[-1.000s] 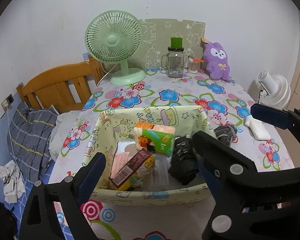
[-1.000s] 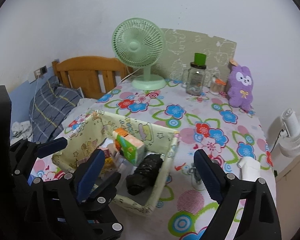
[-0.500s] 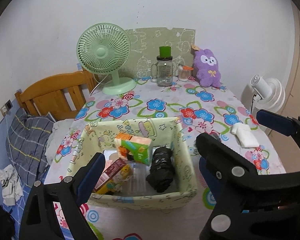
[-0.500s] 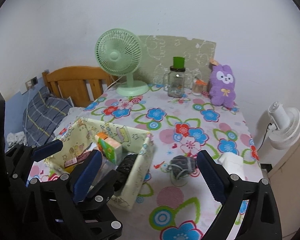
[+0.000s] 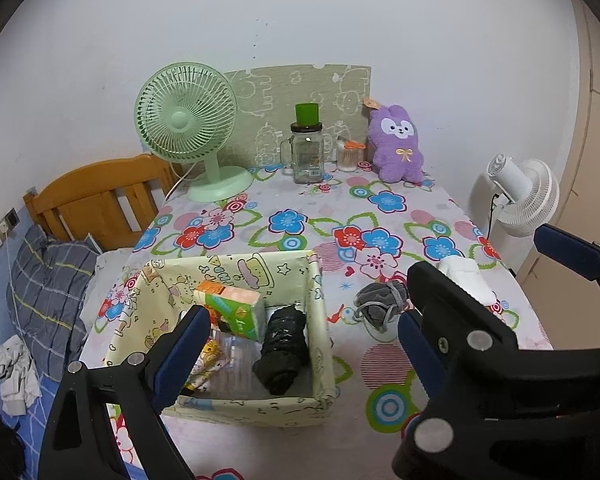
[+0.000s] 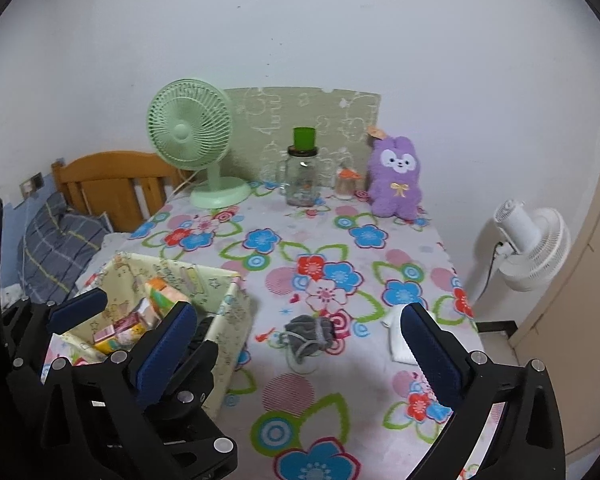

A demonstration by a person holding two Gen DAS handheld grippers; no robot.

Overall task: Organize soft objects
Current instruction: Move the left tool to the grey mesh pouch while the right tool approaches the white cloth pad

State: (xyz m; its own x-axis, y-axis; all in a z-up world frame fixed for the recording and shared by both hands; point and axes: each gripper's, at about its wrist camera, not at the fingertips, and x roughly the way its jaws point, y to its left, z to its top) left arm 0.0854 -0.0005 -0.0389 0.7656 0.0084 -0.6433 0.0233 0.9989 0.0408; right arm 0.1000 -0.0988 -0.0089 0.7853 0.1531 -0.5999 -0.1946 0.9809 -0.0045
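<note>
A pale yellow fabric bin point(image 5: 320, 296) point(image 6: 232, 312) stands on the floral table, holding a green-orange tissue pack point(image 5: 232, 308), snack boxes and a black rolled cloth point(image 5: 282, 350). A grey sock bundle point(image 5: 380, 306) point(image 6: 310, 330) lies on the table right of the bin. A white folded cloth point(image 5: 466, 278) point(image 6: 398, 338) lies further right. A purple plush rabbit point(image 5: 398, 146) point(image 6: 396, 178) sits at the back. My left gripper point(image 5: 304, 344) is open and empty above the bin's front. My right gripper point(image 6: 298, 344) is open and empty, above the grey bundle.
A green desk fan point(image 5: 188, 128), a glass jar with green lid point(image 5: 308, 148) and a small jar point(image 5: 348, 154) stand at the back. A white fan point(image 6: 528, 244) stands off the table's right edge. A wooden headboard point(image 5: 96, 196) and a bed lie at left.
Both grippers have pulled back and up from the bin, and both views have swung right. The grey bundle and white cloth now show more fully. Both grippers stayed open and empty.
</note>
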